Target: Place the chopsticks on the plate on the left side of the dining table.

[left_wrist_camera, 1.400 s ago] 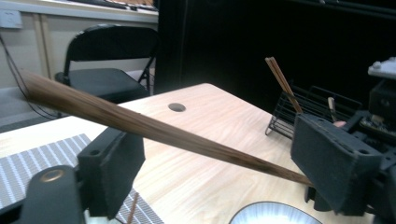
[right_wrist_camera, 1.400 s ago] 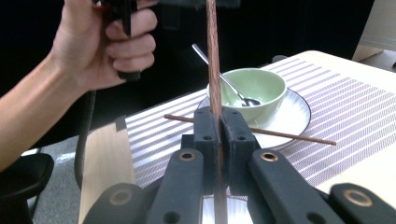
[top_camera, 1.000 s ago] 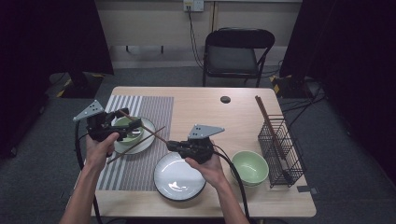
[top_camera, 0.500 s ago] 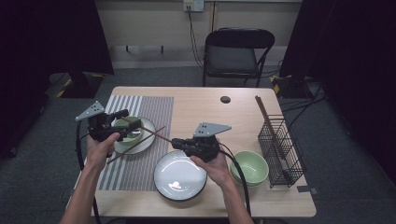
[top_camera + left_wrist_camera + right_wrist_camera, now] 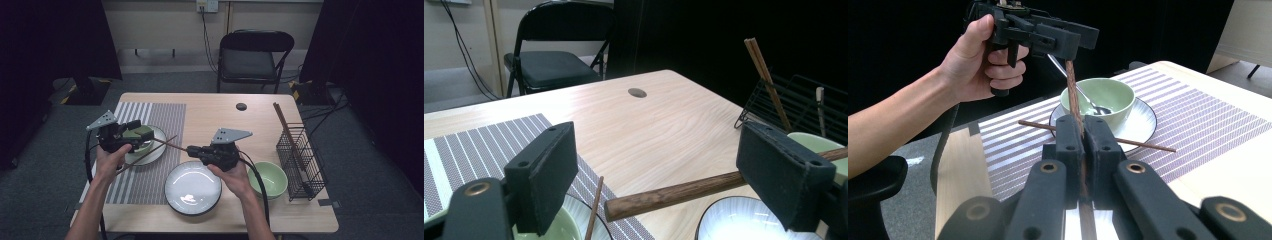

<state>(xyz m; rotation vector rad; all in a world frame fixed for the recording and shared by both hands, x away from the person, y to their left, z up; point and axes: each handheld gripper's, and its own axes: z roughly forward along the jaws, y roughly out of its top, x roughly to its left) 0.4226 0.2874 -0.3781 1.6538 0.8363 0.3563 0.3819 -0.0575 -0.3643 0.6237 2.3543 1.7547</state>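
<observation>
Chopstick, dark wooden [image 5: 1071, 95] | right gripper [image 5: 195, 149] pinching it, shifted right toward white plate [image 5: 193, 188] | left gripper [image 5: 131, 132] spread, handover pending.

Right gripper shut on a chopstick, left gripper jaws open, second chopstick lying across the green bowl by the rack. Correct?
One detail is off. The second chopstick lies across the small plate on the striped mat, beside the green bowl with the spoon, as the right gripper view shows. The rest stands: right gripper shut on a chopstick, left gripper open.

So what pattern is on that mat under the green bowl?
The mat has purple-grey and white stripes, clearest in the right gripper view.
</observation>
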